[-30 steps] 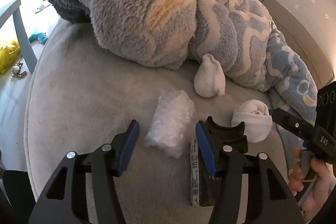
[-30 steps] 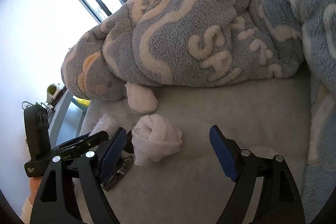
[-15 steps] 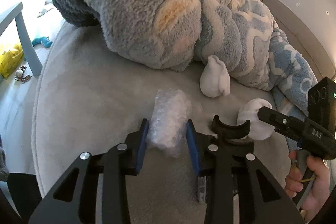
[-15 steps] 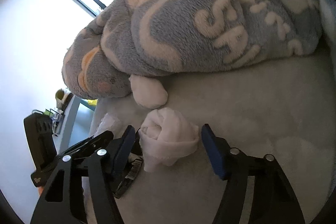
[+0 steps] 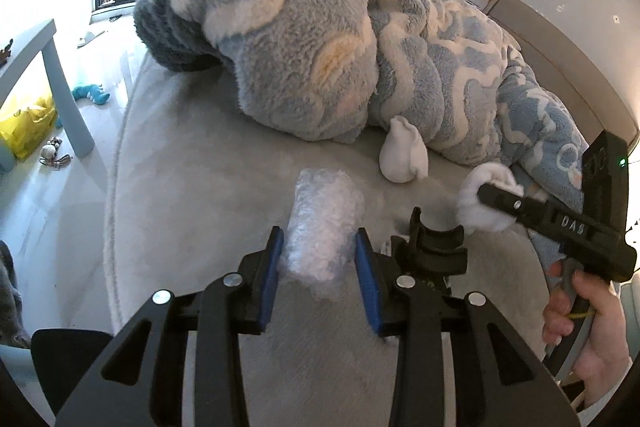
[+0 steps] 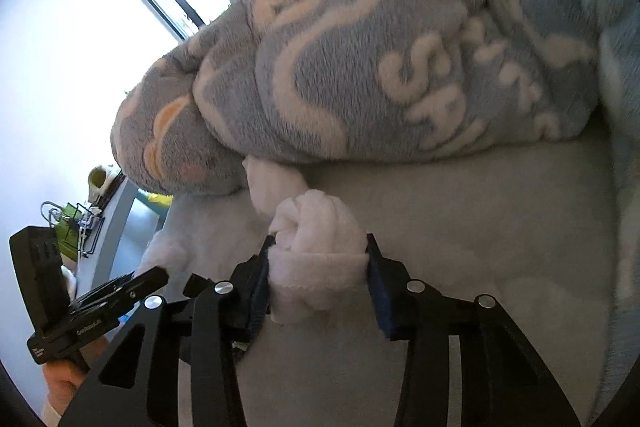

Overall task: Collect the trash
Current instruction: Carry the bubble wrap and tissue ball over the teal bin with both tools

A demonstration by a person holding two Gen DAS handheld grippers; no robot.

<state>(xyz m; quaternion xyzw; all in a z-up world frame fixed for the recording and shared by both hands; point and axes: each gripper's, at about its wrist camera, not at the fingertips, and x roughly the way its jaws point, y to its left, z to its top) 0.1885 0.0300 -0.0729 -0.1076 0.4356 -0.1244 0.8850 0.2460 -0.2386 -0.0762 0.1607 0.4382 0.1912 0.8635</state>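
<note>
Trash, item one: wad of clear bubble wrap (image 5: 320, 227), crumpled, translucent white, longer than wide, lying on the grey plush bed cover (image 5: 192, 211) in front of the heaped blanket. Left gripper (image 5: 319, 269) has its blue pads (image 5: 271, 267) pressed against both long flanks of the wad, which bulges slightly between them; the jaws have just been closing and the wad is pinched across its narrow width, probably because that is the only span the jaws can take. Whether it has left the cover cannot be told.

Trash, item two: white rolled sock or cloth bundle (image 6: 316, 251), soft, knotted at the top with a folded cuff hanging below. Right gripper (image 6: 320, 271) has just been closing on it and pinches it at mid-body, fabric compressed between the pads. It sits near the blanket's edge, to the right of the bubble wrap in the left view.

Also present: a second white sock ball (image 5: 402, 157), loose, touching the blue-and-cream fleece blanket (image 5: 304, 39); a black curved clip-like object (image 5: 436, 243) just beside the left gripper, identity unclear. Judged stage: both pickups gripped, lift-off pending.
</note>
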